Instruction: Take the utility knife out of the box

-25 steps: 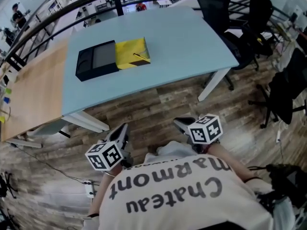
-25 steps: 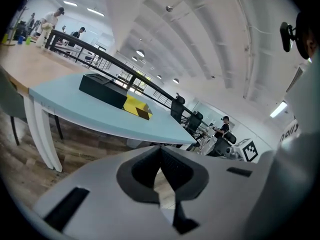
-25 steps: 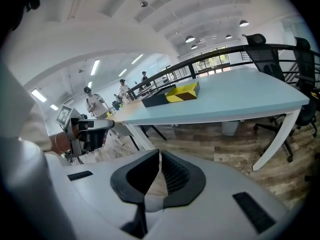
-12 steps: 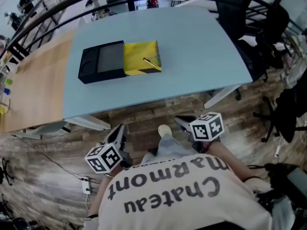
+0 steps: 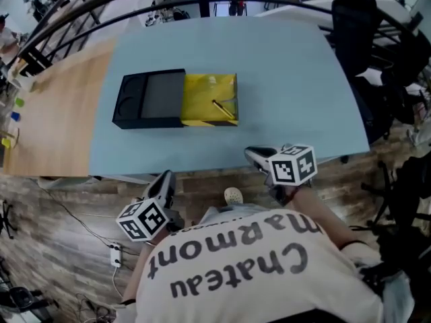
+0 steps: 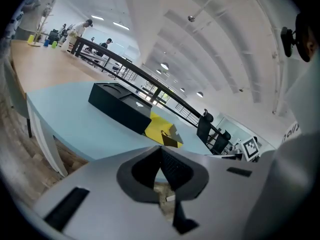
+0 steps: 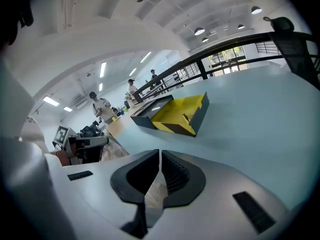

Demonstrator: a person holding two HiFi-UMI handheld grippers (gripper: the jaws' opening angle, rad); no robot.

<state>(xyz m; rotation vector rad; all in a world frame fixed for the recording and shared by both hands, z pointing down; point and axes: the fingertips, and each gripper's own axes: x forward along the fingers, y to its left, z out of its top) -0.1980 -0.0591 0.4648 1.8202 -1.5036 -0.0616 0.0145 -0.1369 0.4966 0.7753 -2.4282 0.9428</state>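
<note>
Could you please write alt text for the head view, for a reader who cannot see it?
A black-and-yellow box lies on a light blue table, with a slim tool in its yellow half. Below, by the table's near edge, the left gripper and right gripper point toward the table, both short of the box.

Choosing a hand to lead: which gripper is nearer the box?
The right gripper: it reaches the blue table's edge near the box's yellow half; the left gripper hangs over the wood floor.
</note>
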